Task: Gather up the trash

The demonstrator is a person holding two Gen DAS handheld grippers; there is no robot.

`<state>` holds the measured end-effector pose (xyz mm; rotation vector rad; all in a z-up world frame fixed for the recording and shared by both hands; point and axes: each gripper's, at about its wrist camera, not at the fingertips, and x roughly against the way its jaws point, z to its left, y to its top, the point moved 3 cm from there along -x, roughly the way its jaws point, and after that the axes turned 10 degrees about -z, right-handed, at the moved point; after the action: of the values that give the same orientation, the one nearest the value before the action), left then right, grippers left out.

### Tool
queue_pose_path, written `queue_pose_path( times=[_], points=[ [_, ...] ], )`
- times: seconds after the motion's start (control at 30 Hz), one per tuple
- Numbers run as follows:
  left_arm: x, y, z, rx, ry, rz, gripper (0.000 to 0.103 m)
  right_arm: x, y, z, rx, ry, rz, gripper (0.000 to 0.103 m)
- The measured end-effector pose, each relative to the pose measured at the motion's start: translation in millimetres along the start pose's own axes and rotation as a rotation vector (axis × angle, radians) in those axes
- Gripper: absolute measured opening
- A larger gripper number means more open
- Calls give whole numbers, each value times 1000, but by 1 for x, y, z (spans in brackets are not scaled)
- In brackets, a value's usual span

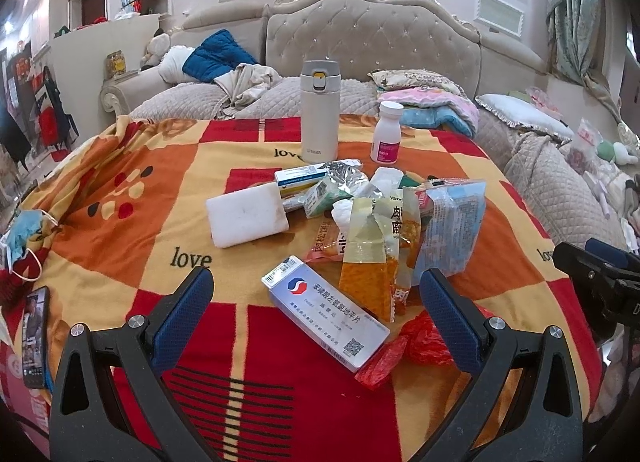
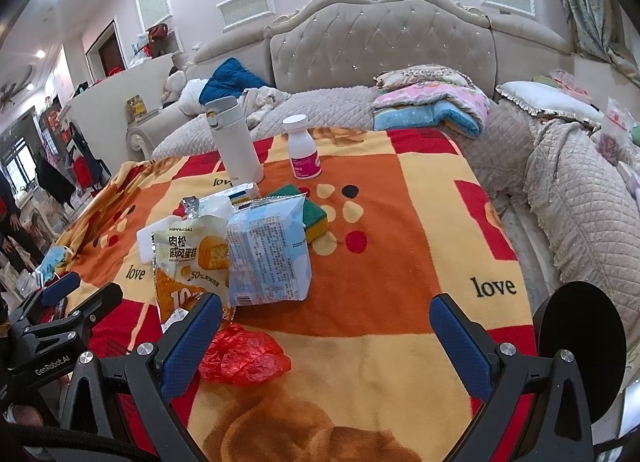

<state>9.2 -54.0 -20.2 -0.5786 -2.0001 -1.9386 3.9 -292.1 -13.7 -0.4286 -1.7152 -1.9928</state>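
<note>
Both grippers wide, nothing held.
Left gripper [image 1: 316, 302] and right gripper [image 2: 326, 326]: 2 fingers each spread apart, hovering low side by side, aimed forward.

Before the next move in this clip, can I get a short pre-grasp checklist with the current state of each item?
1. Left tongs open and holding nothing: ok.
2. Right tongs open and holding nothing: ok.
3. Trash within view: ok; the medicine box lies between the left fingers, and the red bag lies by the right tongs' left finger.
4. Wrapper pile clear of the flask and pill bottle: ok, both stand upright behind it.
5. Bin or bag to drop trash into: cannot tell, none is recognisable in either view.
6. Medicine box empty, so really trash: cannot tell.
</note>
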Motion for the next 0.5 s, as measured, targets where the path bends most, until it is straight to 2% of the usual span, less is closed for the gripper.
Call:
queue_pose_path(
  times=[0.17,0.4,0.5],
  points=[
    [0,-1,2,4,3,-1,103,-2,-1,-1,5,0,10,103],
    [-11,-10,16,14,35,88,103,-8,-11,-2,16,6,46,103],
    [-14,-12,20,18,42,103,103,-13,-14,-2,14,16,63,103]
  ],
)
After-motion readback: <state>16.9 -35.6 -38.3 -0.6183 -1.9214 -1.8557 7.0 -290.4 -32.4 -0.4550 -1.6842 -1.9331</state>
